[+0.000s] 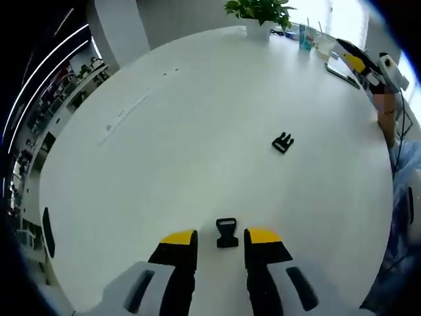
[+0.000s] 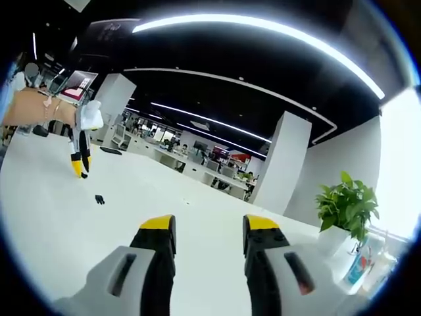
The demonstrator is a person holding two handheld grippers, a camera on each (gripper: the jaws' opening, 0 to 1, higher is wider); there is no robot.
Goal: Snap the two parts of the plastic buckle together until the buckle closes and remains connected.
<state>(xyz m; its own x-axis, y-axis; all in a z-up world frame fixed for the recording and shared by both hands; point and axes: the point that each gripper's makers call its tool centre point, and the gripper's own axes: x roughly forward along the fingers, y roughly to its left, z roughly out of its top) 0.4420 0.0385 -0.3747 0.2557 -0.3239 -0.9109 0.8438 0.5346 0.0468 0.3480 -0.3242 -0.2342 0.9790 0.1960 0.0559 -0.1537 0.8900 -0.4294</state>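
Item: white round table (image 1: 164,151), glossy, bearing both buckle halves, well apart from each other.

Item: black plastic buckle socket half (image 1: 226,233), lying flat at 6 o'clock in the left gripper view, between the yellow tips of the left gripper (image 1: 221,239). Jaws stand spread to either side of it, gripping nothing; whether the tips touch it cannot be told.

Item: black plastic pronged buckle half (image 1: 283,142), lying loose at about 3 o'clock of centre in the left gripper view, untouched. In the right gripper view a small dark piece (image 2: 99,199) sits at 9 o'clock on the table (too small to say which half).

Item: right gripper (image 2: 209,230), yellow-tipped, jaws parted and empty, raised and facing across the room rather than down at the table. It also appears at 2 o'clock in the left gripper view (image 1: 368,66), far from both parts.

Item: potted green plant (image 1: 260,12) and a cluster of small containers (image 1: 309,36) at 12 to 1 o'clock on the table's far edge.

Risk, as judged: closing on the flat, slick socket half may squirt it forward across the glossy top, or pinch it skewed so the prongs cannot enter. The right gripper, aimed away, must find the pronged half unseen; a nudge could slide it further off.
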